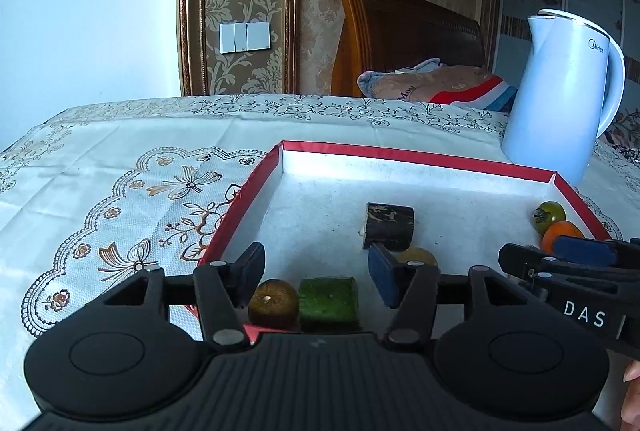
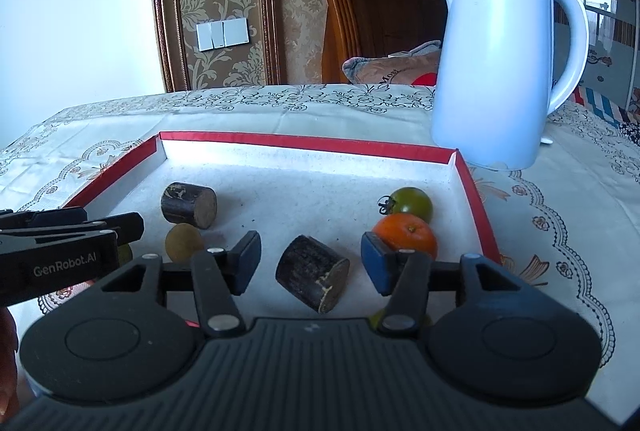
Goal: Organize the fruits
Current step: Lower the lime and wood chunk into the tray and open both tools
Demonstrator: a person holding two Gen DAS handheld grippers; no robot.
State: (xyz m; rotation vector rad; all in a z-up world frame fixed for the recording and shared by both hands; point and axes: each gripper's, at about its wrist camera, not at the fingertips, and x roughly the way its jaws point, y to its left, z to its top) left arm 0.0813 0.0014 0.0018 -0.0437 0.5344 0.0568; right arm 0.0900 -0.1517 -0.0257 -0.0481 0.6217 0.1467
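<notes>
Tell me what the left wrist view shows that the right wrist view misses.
Left wrist only: a green cube-shaped piece beside a round brownish-green fruit, between the open left claw.

Right wrist only: a second dark cut cylinder, untouched, between the open right claw.

Both: the red-rimmed white tray, orange fruit, green tomato, white kettle.

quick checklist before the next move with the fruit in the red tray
1. Left gripper open, fingers off the brown fruit and green cube: ok.
2. Right gripper open, dark log piece lying free between its fingers: ok.
3. Orange fruit and green tomato inside the red tray: ok.
4. Grippers apart from each other: ok.
5. Kettle outside the tray: ok.
6. Sorting finished: cannot tell.
</notes>
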